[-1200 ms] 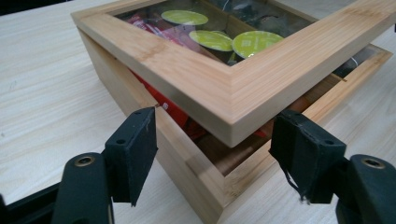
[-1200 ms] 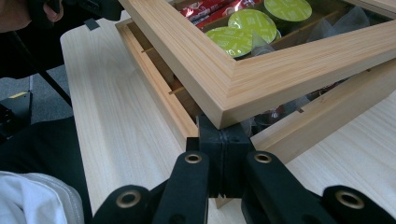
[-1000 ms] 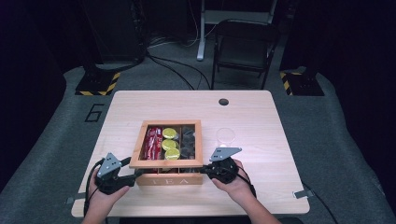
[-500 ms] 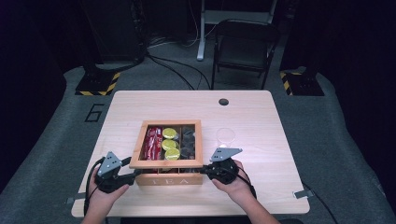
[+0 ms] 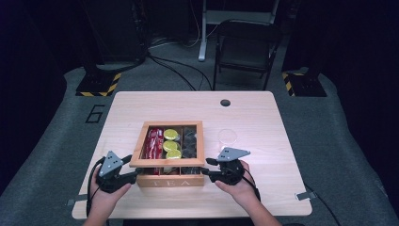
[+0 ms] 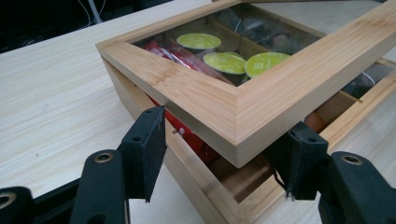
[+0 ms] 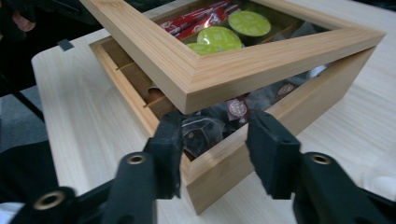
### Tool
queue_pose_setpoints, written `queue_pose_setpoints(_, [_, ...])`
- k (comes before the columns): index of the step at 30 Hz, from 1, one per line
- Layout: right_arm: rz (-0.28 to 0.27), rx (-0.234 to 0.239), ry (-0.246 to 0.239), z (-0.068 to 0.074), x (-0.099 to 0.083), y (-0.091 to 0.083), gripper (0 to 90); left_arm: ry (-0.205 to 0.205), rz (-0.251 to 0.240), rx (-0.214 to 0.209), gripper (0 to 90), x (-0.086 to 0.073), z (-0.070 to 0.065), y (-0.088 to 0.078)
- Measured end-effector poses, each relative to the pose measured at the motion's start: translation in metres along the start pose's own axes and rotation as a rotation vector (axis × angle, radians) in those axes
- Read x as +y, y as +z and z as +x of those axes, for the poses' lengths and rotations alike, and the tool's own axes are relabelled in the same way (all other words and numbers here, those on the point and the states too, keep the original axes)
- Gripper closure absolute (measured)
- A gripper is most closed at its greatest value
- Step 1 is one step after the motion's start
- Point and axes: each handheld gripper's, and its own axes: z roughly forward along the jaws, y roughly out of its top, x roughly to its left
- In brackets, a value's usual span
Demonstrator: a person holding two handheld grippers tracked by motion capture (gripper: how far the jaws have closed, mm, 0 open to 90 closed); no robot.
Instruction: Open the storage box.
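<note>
A wooden tea box [image 5: 171, 181] stands near the table's front edge. Its window-framed lid [image 5: 167, 162] is tilted up at the near side. Red packets [image 5: 154, 141], green capsules [image 5: 170, 143] and dark tea bags [image 5: 189, 141] lie inside. My left gripper [image 5: 134, 175] is at the near left corner, open, and its jaws straddle the raised lid corner [image 6: 238, 140]. My right gripper [image 5: 207, 169] is at the near right corner, also open. Its jaws sit just under the lid corner [image 7: 191, 100] and straddle the box corner [image 7: 210, 179].
A clear round glass [image 5: 228, 136] stands on the table [image 5: 282, 188] just right of the box. A cable hole [image 5: 225, 102] is at the far edge. A folding chair [image 5: 244, 47] stands on the floor beyond the table.
The lid's near edge seems a touch higher than a second ago. Both hands have hardly moved.
</note>
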Motion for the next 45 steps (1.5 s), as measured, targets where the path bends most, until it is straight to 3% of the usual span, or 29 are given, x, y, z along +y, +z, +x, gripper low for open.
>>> queue_pose_setpoints(8, [-0.021,-0.026,-0.023,0.005,0.011,-0.006,47.7,0.013,-0.010,-0.011,38.9,0.006,0.005,0.000])
queue_pose_setpoints(16, [-0.025,-0.089,-0.087,0.010,0.026,-0.004,49.0,-0.011,-0.026,-0.006,38.5,0.014,0.008,0.001])
queue_pose_setpoints(19, [-0.020,-0.107,-0.082,0.010,0.029,-0.003,49.0,-0.026,-0.035,-0.011,38.5,0.017,0.009,0.001])
queue_pose_setpoints(28, [-0.040,-0.094,-0.042,0.004,0.038,-0.005,50.6,-0.073,-0.051,-0.026,38.7,0.027,0.015,0.000])
queue_pose_setpoints(36, [-0.089,-0.097,-0.012,0.000,0.049,-0.009,51.4,-0.032,-0.053,-0.008,39.1,0.047,0.020,-0.001])
queue_pose_setpoints(45, [-0.097,-0.128,-0.056,-0.004,0.073,-0.012,51.2,-0.008,-0.069,0.015,39.0,0.069,0.028,0.004])
